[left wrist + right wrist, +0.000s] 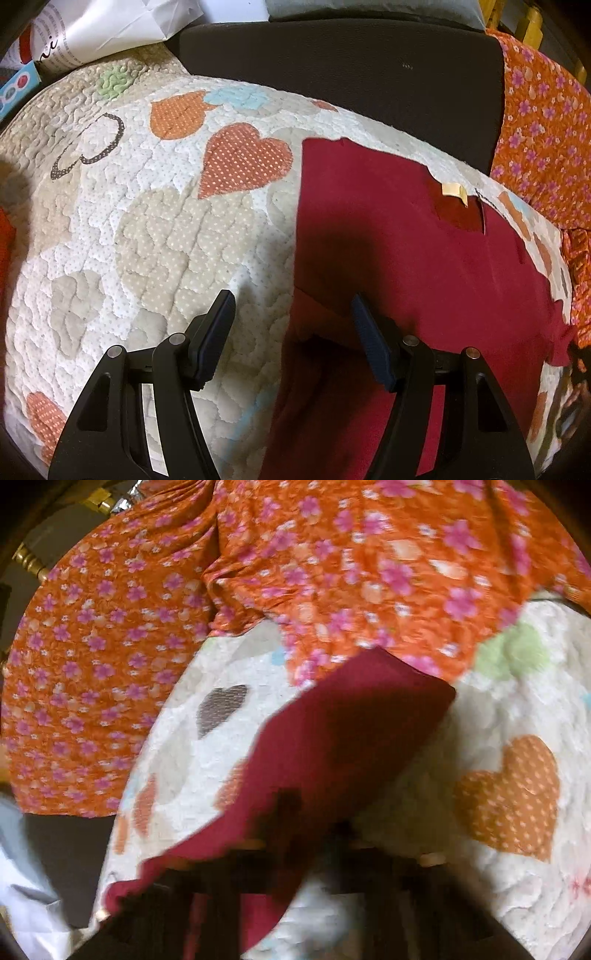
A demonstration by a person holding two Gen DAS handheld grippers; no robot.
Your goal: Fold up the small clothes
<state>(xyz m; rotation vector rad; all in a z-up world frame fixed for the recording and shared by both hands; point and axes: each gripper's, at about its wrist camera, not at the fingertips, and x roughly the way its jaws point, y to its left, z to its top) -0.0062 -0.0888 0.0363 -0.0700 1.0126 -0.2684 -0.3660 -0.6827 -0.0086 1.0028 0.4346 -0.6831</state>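
The left gripper [293,314] hangs over the quilt [110,229] with its jaws wide open and nothing held between them. One finger is above the quilt and the other is above the left edge of the red top [406,258]. The red top lies spread on the quilt, mostly flat, with its neck and a small pale tag [454,190] at the far side. Near the left gripper a piece of the red cloth looks tucked over itself, so I think one small fold may be started, but the top is not folded up small yet. Behind the quilt is a dark chair back [351,74], and to the right lies an orange flowery cloth [546,129]. In the right wrist view things are very blurry. A flap of the red top [332,746] is lifted up off the quilt [517,886] and runs right down to the right gripper [295,849], so it seems the right gripper is pinching it, but its jaws are too smeared to tell for sure. The orange flowery cloth [110,664] sits just behind. My guess is the folding has only begun: this flap needs to go across, then the rest needs folding, and the orange flowery cloth may be waiting its turn
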